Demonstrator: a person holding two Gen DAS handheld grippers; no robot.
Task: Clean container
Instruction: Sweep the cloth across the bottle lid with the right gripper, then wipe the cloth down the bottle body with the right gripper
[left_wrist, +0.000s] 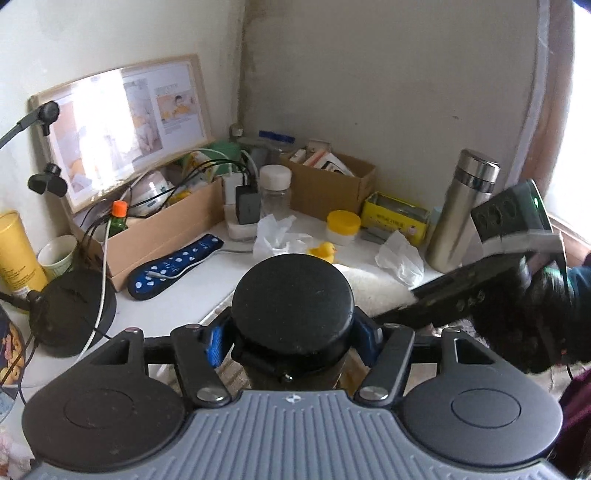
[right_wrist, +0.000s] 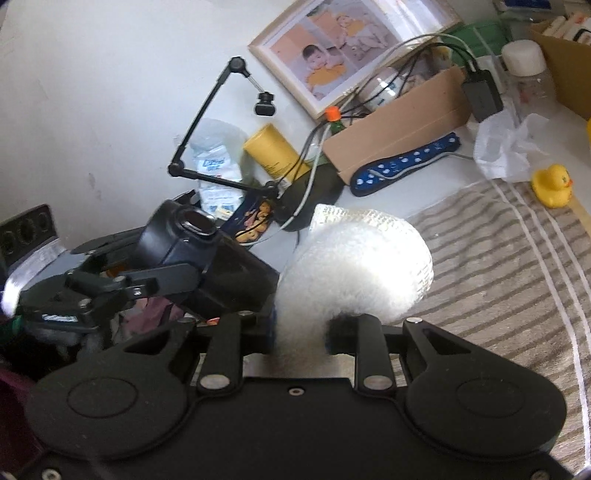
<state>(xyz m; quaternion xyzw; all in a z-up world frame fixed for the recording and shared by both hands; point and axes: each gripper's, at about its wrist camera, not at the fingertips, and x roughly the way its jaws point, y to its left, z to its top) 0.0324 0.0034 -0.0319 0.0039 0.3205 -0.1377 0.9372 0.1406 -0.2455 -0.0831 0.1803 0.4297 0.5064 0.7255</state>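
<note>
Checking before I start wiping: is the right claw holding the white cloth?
Yes, the right claw is shut on the fluffy white cloth, which bulges up from between its fingers.

We see a black container lid (left_wrist: 291, 295), a fluffy white cloth (right_wrist: 354, 273), a brown-and-white striped mat (right_wrist: 498, 258) and, beside that mat, a yellow duck (right_wrist: 552, 184) and a navy white-dotted case (right_wrist: 406, 162).

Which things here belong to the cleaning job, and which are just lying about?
In use:
- black-lidded container, gripped by left gripper
- white cloth, gripped by right gripper

Lying about:
- rubber duck
- steel flask
- yellow-lidded jar
- cardboard box
</note>
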